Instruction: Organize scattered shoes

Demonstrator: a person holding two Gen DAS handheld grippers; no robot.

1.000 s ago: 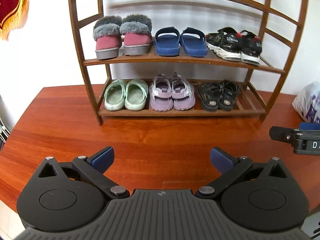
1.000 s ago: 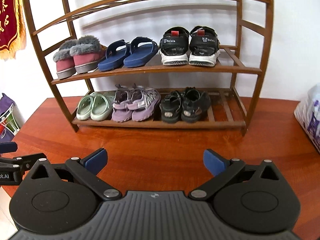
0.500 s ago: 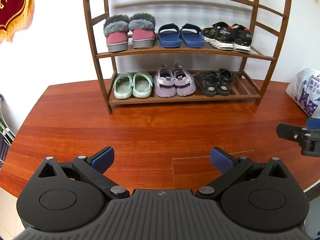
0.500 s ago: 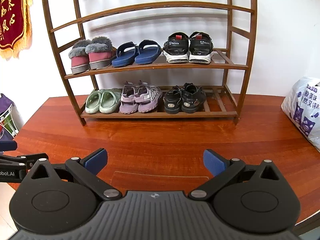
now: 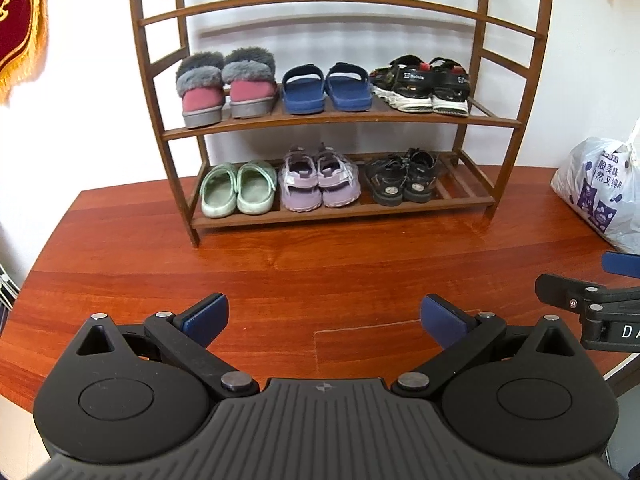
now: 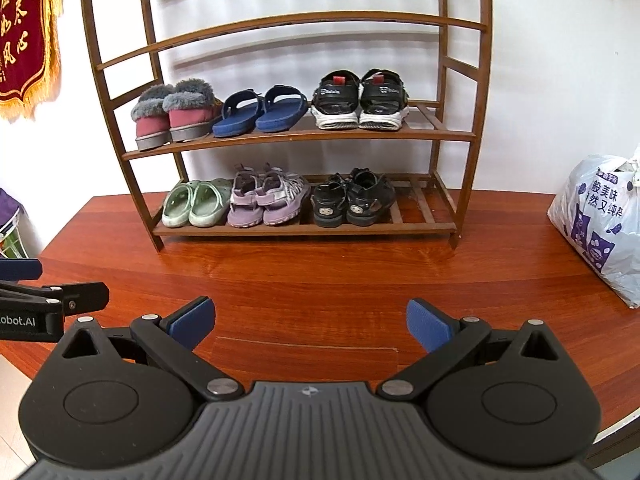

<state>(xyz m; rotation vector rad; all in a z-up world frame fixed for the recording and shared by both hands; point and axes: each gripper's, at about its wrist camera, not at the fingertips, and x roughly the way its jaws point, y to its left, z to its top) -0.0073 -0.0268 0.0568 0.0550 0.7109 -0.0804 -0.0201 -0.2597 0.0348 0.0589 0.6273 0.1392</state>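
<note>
Six pairs of shoes (image 5: pixel 320 136) are sitting paired on the brown wooden slatted rack (image 5: pixel 340 118), centre frame. Left gripper (image 5: pixel 324 318) and right gripper (image 6: pixel 310 320) are hovering spread, empty; reaching in could be dislodging a tidy pair.

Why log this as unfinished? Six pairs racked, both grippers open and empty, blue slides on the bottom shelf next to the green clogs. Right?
One slip: the blue slides sit on the upper shelf, between the furry pink slippers and the black-and-white sandals. The left wrist view shows it. The green clogs' neighbour is the purple sandals.
</note>
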